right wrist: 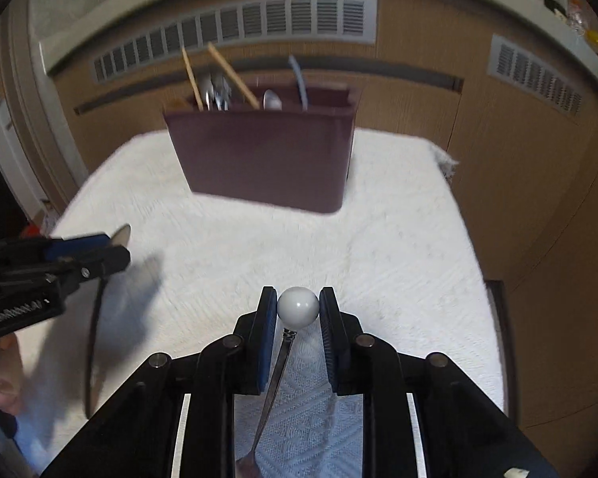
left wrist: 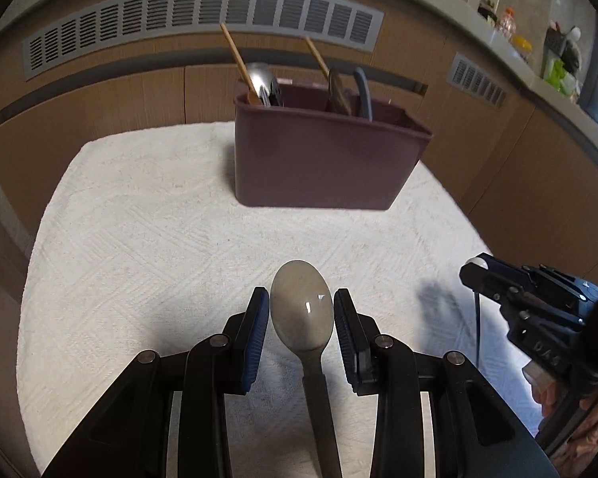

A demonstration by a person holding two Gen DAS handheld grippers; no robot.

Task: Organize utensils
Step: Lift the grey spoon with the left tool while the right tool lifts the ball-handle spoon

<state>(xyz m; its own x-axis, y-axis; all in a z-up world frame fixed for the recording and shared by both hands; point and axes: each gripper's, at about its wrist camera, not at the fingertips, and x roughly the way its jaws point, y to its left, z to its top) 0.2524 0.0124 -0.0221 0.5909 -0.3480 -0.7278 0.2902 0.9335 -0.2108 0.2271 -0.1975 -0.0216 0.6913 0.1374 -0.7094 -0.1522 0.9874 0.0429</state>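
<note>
The maroon plastic utensil caddy on the white textured cloth-covered tabletop already holds wooden chopsticks, metal spoons and a grey-handled tool. Two pieces are left, both lifted. The left gripper jaws pinch a grey metal spoon by its bowl. The right gripper jaws pinch a white ball-ended metal utensil. By my judgement, dropping them in finishes.
</note>
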